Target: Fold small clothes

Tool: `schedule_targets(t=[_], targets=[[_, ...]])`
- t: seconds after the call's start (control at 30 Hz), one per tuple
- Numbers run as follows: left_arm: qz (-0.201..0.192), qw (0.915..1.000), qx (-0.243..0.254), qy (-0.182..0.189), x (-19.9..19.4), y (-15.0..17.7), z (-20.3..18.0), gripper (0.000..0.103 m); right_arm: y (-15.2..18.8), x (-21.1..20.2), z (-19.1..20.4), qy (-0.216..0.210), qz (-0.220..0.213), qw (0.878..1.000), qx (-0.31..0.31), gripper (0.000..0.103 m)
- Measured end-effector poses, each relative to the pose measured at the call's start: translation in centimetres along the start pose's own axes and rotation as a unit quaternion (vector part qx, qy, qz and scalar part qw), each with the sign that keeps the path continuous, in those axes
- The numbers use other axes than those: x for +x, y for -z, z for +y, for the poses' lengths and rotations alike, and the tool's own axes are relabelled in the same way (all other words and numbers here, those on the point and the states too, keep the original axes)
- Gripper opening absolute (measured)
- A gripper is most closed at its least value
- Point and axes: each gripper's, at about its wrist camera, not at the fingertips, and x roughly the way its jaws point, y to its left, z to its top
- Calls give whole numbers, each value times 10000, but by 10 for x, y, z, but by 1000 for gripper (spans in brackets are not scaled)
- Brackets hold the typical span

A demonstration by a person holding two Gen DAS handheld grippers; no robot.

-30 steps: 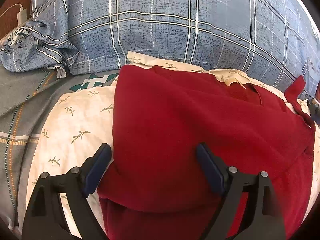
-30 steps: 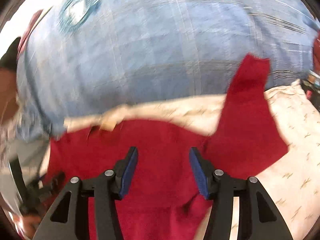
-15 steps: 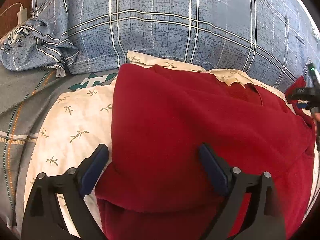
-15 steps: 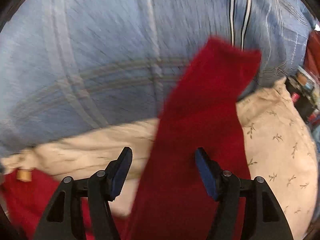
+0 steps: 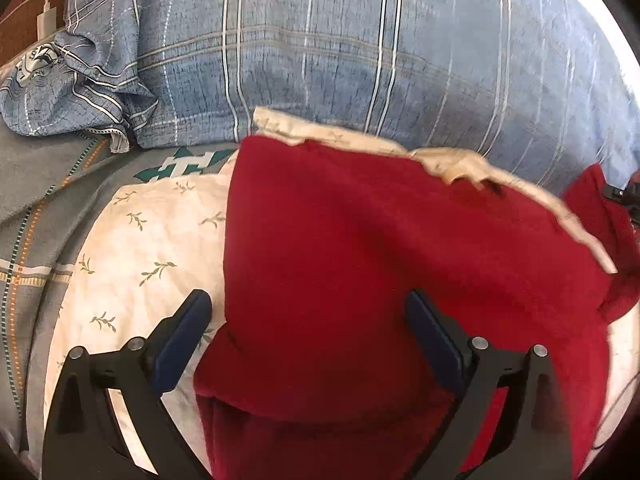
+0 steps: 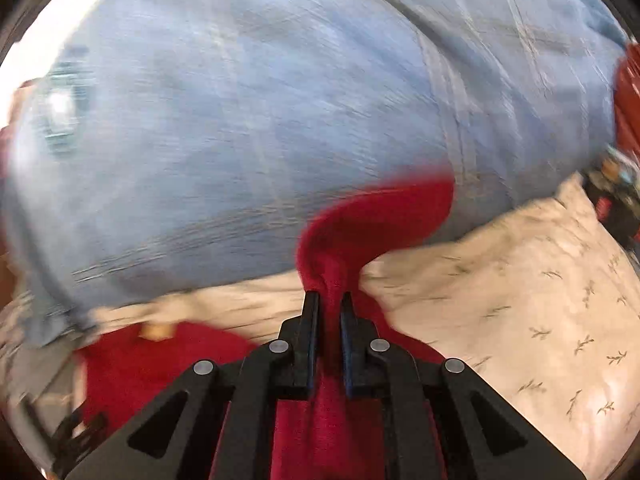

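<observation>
A dark red garment [image 5: 360, 272] lies partly folded on a cream leaf-print pillow [image 5: 132, 248]. My left gripper [image 5: 308, 340] is open, its jaws wide apart over the garment's near left part, holding nothing. My right gripper [image 6: 330, 312] is shut on the garment's red sleeve [image 6: 380, 220], which bunches up from between the jaws. That sleeve shows at the right edge of the left wrist view [image 5: 600, 216], with the right gripper just beside it.
A big blue plaid pillow [image 5: 360, 60] lies behind the garment. A crumpled blue cloth [image 5: 68, 92] and a grey patterned blanket [image 5: 36, 200] lie to the left. A white charger [image 5: 46, 20] sits at the far left. Cluttered objects [image 6: 616, 184] stand at the right.
My right gripper has closed on the red sleeve, which now bunches between its jaws. The left gripper stays open in nearly the same place. The cream fabric at the collar has shifted.
</observation>
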Motion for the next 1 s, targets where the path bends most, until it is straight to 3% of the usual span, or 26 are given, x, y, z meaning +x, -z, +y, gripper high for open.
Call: schedule_targets(t=[0.13, 0.23, 0.3, 0.4, 0.47, 0.67, 0.73, 0.93, 1.0], targets=[[-142, 9994, -273, 185, -18, -8, 10, 98, 15, -33, 59, -880, -78, 9939, -660, 9], [-259, 9989, -335, 192, -33, -11, 15, 98, 32, -28, 97, -1420, 50, 9850, -977, 9], [-292, 9990, -289, 200, -39, -11, 15, 98, 62, -17, 125, -1754, 342, 9750, -1320, 10], [-242, 9991, -207, 277, -42, -9, 14, 98, 112, 12, 150, -1697, 985, 9627, -1861, 17], [-162, 9990, -176, 371, -40, -7, 13, 98, 140, 31, 158, -1489, 1499, 9533, -2159, 31], [-151, 9956, -57, 925, -41, -8, -5, 98, 159, -8, 149, -1470, 1021, 9613, -2092, 57], [-47, 9948, 105, 1008, -36, -8, -16, 98, 152, -23, 137, -1407, 790, 9674, -1951, 61], [231, 9966, 292, 728, 2, -12, -44, 98, 130, -47, 84, -1232, 563, 9833, -1216, 64], [205, 9959, 377, 801, 6, -12, -52, 90, 130, -49, 68, -1177, 498, 9872, -959, 64]])
